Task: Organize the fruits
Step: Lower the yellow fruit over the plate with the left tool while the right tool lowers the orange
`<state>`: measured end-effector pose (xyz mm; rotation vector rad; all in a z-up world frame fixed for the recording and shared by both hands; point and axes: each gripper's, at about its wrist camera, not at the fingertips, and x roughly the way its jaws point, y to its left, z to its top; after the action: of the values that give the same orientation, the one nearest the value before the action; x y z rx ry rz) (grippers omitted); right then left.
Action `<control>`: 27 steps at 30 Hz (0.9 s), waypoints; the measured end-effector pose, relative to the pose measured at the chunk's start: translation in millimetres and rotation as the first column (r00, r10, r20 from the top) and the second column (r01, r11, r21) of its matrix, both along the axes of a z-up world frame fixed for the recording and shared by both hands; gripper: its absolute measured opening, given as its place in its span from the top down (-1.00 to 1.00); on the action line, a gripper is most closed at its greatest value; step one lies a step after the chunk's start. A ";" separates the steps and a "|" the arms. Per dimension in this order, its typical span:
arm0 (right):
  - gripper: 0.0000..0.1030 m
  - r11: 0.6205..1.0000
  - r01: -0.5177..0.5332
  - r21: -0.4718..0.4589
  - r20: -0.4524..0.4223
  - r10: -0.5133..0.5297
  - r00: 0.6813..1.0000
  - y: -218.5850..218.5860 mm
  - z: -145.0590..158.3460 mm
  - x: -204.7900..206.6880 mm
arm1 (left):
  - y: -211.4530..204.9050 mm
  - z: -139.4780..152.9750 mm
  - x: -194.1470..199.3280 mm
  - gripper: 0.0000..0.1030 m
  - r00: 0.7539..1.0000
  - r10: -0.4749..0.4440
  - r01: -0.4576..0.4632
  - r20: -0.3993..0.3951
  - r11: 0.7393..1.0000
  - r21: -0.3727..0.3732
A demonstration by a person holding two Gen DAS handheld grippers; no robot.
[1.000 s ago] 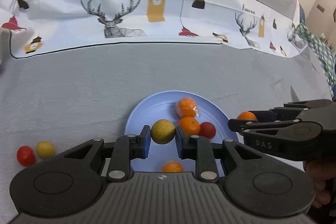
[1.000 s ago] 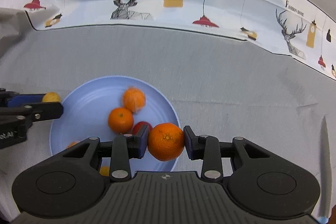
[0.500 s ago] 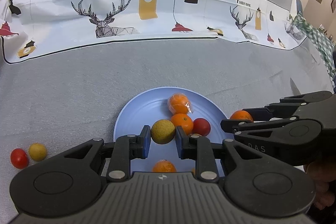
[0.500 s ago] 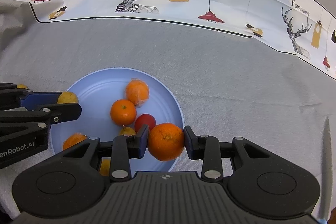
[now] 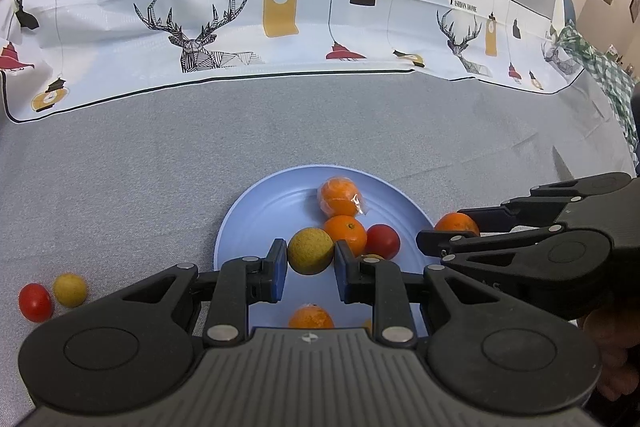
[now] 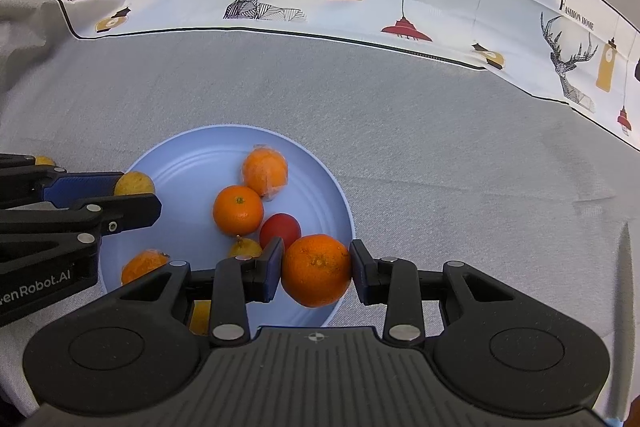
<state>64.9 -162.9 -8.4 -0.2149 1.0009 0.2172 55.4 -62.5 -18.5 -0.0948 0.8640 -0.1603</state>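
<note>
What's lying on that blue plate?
On the blue plate lie a wrapped orange, a bare orange and a red fruit. The claws partly cover three more pieces near its front edge.

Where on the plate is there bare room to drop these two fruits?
The blue plate is bare along its far-left arc, between the rim and the wrapped orange. The right side is crowded: orange, red fruit and small yellow fruit cluster there.
</note>
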 end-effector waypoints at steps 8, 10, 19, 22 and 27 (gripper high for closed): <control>0.28 1.000 -0.001 -0.001 -0.001 0.001 1.000 0.8 -0.3 -0.2 | -0.2 0.3 0.0 0.47 1.000 -0.002 0.002 -0.001 1.000 0.001; 0.28 1.000 -0.002 -0.001 -0.001 0.002 1.000 0.9 -0.3 -0.3 | -0.4 0.8 -0.2 0.47 1.000 -0.004 0.004 0.000 1.000 0.001; 0.27 1.000 -0.008 -0.002 0.000 0.008 1.000 2.9 -2.1 -1.0 | -0.2 1.3 -1.2 0.47 1.000 -0.007 0.007 0.000 1.000 0.002; 0.27 1.000 -0.007 -0.005 0.000 0.007 1.000 2.7 -2.3 -0.7 | 0.6 1.4 -1.2 0.47 1.000 -0.008 0.008 -0.005 1.000 0.001; 0.25 1.000 -0.010 -0.011 -0.001 0.010 1.000 3.3 -2.3 0.5 | 2.0 1.4 -0.5 0.44 1.000 -0.008 0.008 -0.007 1.000 -0.004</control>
<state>65.4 -159.5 -10.7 -0.2302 1.0024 0.2207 54.8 -60.5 -17.2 -0.0961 0.8715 -0.1691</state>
